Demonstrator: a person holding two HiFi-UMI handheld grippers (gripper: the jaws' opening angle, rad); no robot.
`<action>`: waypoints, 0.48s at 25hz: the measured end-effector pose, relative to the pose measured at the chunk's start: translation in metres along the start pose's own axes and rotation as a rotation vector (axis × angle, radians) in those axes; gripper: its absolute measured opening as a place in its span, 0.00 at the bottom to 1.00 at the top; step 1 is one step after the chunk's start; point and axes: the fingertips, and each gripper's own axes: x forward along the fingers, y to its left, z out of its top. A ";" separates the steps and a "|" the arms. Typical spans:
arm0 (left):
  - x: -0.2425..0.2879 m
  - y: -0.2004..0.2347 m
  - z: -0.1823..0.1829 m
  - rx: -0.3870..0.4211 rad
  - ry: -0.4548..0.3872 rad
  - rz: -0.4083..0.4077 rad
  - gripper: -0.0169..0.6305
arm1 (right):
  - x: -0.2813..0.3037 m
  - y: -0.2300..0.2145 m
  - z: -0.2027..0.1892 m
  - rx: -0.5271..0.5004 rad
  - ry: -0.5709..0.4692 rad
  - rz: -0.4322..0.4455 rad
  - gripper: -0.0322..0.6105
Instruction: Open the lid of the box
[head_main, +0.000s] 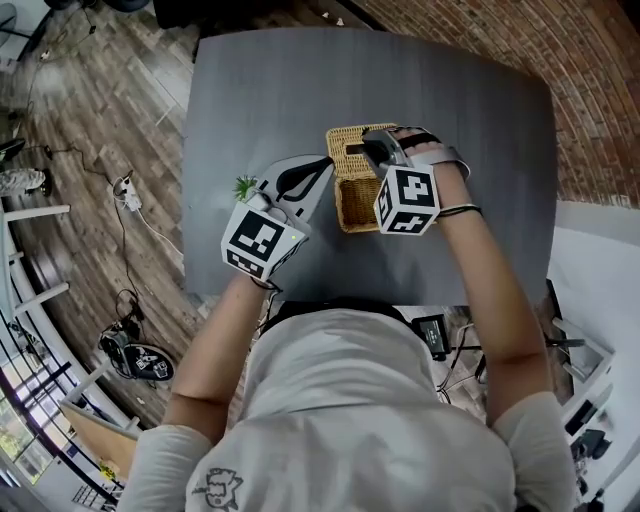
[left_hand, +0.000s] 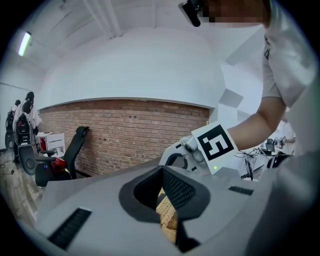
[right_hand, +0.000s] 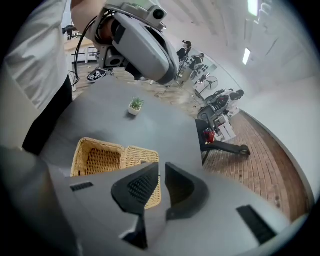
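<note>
So the wicker box (head_main: 352, 203) is sat mid-desk (head_main: 450, 100), and the lid (right_hand: 141, 159) is already flipped right over and laid flat beside the open basket part. The job looks basically done, tbh.

The left tongs (left_hand: 162, 172) look to be clamped on the box's near wall, since wicker can be seen wedged between the pads. The right tongs (right_hand: 161, 169) are held over the lid's outer edge with only a thin slit between them. Nothing is gripped there, and just bare desk can be seen through the gap.

What could be messed up from here:
- The box could be dragged or tipped if the left tongs get pulled away before the wall is let go.
- The lid could be snagged by the right tongs on the way out and flopped back shut.
- The little potted plant (right_hand: 135, 106) could be clipped by the left gripper's body, as it's parked just beside it.
</note>
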 end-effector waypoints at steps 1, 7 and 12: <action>-0.005 -0.002 0.001 0.003 -0.005 -0.006 0.04 | -0.004 0.003 0.004 0.017 -0.003 -0.008 0.12; -0.028 -0.018 0.004 0.013 -0.029 -0.057 0.04 | -0.032 0.022 0.029 0.134 -0.042 -0.051 0.12; -0.050 -0.030 0.005 0.033 -0.033 -0.095 0.04 | -0.056 0.038 0.048 0.206 -0.056 -0.098 0.10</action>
